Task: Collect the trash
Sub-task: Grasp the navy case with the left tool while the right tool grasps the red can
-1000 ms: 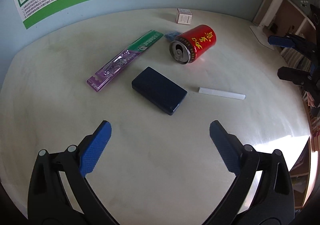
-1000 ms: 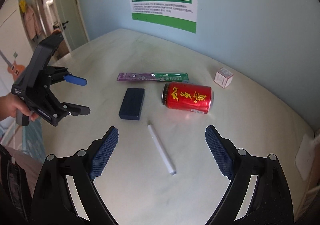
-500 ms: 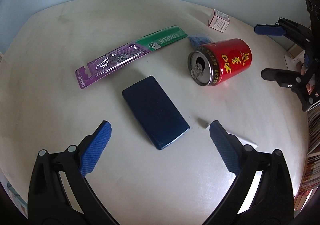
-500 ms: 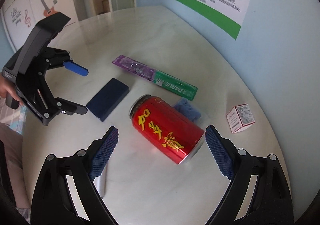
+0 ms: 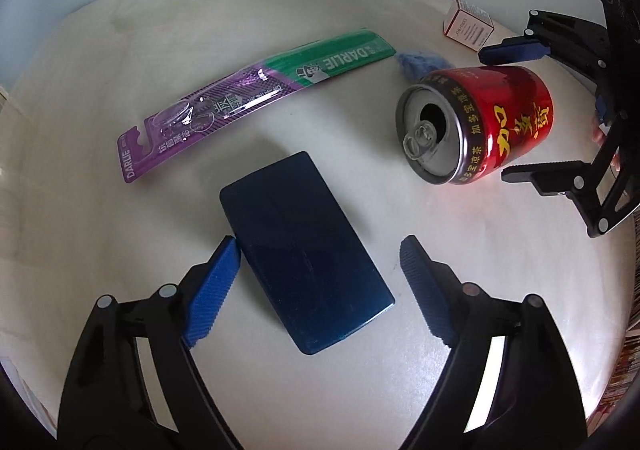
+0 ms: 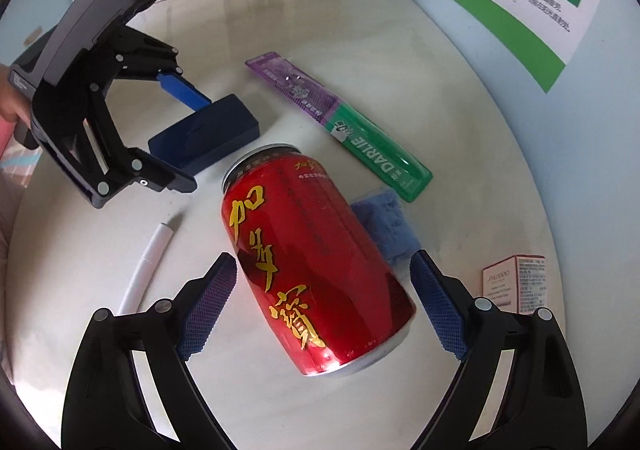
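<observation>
The left gripper (image 5: 320, 270) straddles a dark blue flat case (image 5: 304, 250) lying on the white table (image 5: 100, 209); its jaws have just been closing, the left pad touching the case's edge, the right one still apart from it. The right gripper (image 6: 320, 306) has its 2 fingers spread around a red drink can (image 6: 312, 262) lying on its side, neither pad touching; its jaws have just been closing slightly. A white pen (image 6: 146, 266) lies left of the can, a blue crumpled scrap (image 6: 384, 221) just right of it. Farther off lie a purple-green toothbrush pack (image 5: 248, 101) and, far right, a small white box (image 5: 468, 23).
</observation>
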A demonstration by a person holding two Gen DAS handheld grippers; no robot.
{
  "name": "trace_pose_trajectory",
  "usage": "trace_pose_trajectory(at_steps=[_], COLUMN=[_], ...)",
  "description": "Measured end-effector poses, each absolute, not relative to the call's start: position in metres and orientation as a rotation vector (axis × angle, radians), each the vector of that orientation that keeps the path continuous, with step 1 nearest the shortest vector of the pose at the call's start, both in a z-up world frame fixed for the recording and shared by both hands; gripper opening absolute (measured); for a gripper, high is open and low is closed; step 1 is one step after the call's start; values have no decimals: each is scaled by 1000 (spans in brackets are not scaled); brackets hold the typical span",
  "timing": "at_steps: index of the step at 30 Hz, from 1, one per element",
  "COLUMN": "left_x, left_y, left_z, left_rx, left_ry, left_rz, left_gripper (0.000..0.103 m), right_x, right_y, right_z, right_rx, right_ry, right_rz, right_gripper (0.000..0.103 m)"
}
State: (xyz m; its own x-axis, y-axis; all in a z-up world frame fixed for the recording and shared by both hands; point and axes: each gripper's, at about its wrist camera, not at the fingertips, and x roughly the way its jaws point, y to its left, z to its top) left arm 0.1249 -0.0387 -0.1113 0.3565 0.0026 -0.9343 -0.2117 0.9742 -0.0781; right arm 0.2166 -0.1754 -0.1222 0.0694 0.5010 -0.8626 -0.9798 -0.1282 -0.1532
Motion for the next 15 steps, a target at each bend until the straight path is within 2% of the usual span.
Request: trace_pose_trajectory(at_steps=[2, 7, 15], left_x=[121, 111, 100], left_y=[-36, -29, -31], left_z=[-113, -112, -107], left_rx=[-204, -219, -193], left_ry=[1199, 1172, 1172], left_rz=[137, 139, 118], left_gripper=[66, 58, 54], right_x=[213, 201, 191], right_y=[-178, -184, -193], right_z=[-123, -123, -116], right_rx=[-977, -984, -989], right_ry=[638, 609, 609], right_rz=[1453, 1441, 1380], right_gripper=[79, 75, 72])
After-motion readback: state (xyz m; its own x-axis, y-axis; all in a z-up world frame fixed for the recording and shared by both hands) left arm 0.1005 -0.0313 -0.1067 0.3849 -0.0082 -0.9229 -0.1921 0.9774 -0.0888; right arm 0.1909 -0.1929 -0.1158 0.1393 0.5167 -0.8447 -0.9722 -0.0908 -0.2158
